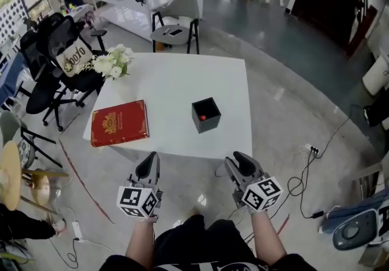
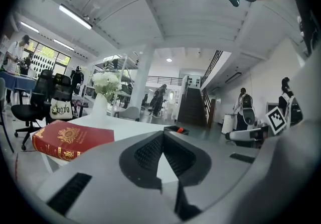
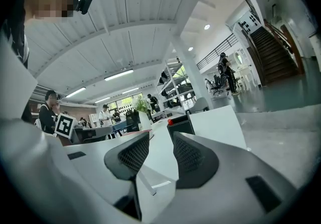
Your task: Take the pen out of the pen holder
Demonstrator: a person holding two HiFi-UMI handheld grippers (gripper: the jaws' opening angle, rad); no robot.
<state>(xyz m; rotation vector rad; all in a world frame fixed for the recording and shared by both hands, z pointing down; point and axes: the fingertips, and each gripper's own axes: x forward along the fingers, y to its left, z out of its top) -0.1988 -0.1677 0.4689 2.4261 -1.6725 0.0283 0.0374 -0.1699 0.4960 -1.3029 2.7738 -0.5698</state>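
Both grippers hang off the near edge of the white table (image 1: 176, 81), and neither touches anything on it. The black pen holder (image 1: 213, 120) stands upright on the table, and that's our marker. The pen (image 1: 202, 118) sits inside it, its red tip showing just under the rim.

The left gripper (image 1: 149, 161) hovers well short of the pen holder and off to its left. In its own view the left gripper (image 2: 163, 135) has its jaw tips pressed together. Only a sliver of white table shows below where they meet, and there's nothing between them.

The right gripper (image 1: 236, 160) is also short of the pen holder, a little to its right. From its own camera the right gripper (image 3: 161, 140) has its jaws parted by a narrow gap, and they grip nothing. The pen holder (image 3: 181, 127) stands beyond that gap, clear of both pads, with the pen's red tip (image 3: 170, 122) poking up at its left corner.

Left of the pen holder lies a red book (image 1: 120, 122), flat on the table. Farther left and beyond it, at the table's far corner, is a bunch of white flowers (image 1: 114, 62).
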